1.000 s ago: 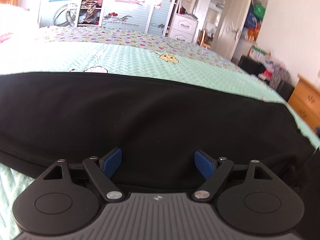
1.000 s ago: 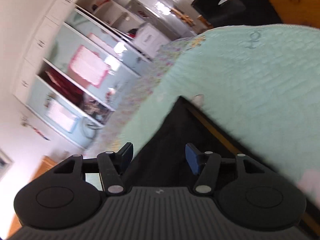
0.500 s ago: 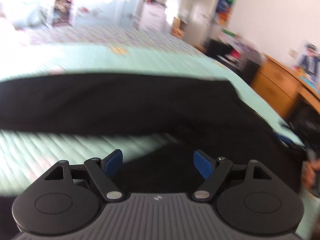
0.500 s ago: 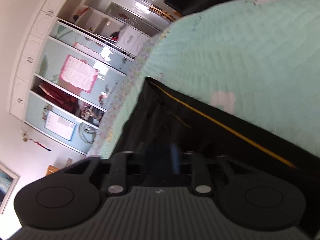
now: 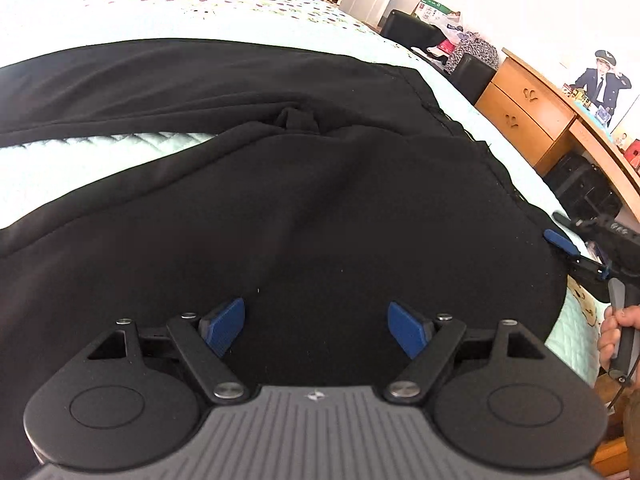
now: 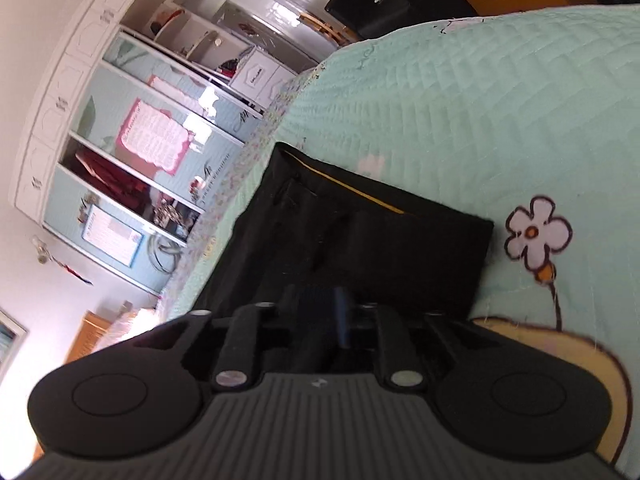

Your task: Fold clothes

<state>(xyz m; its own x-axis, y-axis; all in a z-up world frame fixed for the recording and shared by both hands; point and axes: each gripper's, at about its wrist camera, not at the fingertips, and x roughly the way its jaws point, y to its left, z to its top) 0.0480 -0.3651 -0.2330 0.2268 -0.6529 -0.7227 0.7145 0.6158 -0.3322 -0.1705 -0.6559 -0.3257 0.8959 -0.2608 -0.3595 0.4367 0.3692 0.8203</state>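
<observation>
Black trousers (image 5: 320, 184) lie spread on the mint green quilted bedspread (image 5: 80, 168), both legs running off to the left. My left gripper (image 5: 316, 326) is open and empty, hovering over the near leg and seat. My right gripper (image 6: 338, 316) is shut on the trousers' waistband edge (image 6: 360, 240), which carries a thin yellow stripe. The right gripper also shows in the left wrist view (image 5: 568, 246) at the right edge of the waist, with a hand on its handle.
A wooden drawer unit (image 5: 528, 112) and desk stand past the bed's right side, with black stools (image 5: 472, 72) beside them. Wardrobes and shelves (image 6: 140, 168) line the far wall. The bedspread (image 6: 480, 100) stretches beyond the waistband.
My right gripper has closed on the waistband. My left gripper has swung from over one trouser leg toward the waist, staying open.
</observation>
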